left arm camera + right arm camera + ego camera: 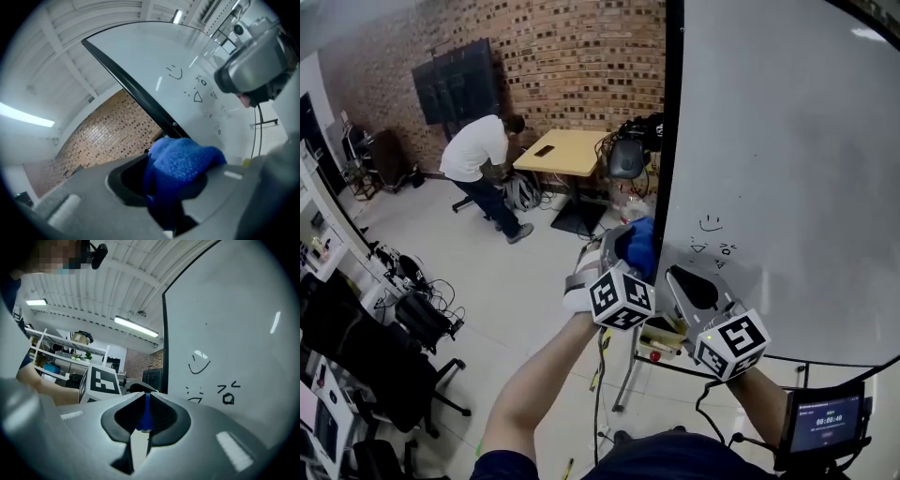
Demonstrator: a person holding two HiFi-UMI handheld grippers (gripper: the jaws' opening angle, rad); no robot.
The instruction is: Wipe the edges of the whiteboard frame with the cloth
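Cloth [183, 161] is the working face here: a blue, fluffy wad pinched between the jaws of the left gripper [169, 187]. It bulges out ahead of their tips and lies right against the black whiteboard frame [140, 93], on the upright edge at the board's left side. The right gripper [146, 414] sits just beside it on the board side, its jaws pressed almost together. A thin blue strip shows in the slit between them, most likely the cloth seen beyond their tips rather than anything gripped, though I cannot be sure.

The step in hand looks like a stroke along that upright edge, with a long run of frame ahead of the jaws. To do it well, keep the wad ahead of the jaw tips so that fabric, not hard plastic, meets the frame. Wrap it a little round the edge so both the front face and the outer side get wiped. Hold a firm squeeze, since friction could drag a loose wad out from between the jaws. Follow the frame's line closely and stay off the white surface [787, 169], where the marker doodles [710, 225] just past the right jaws would smear.
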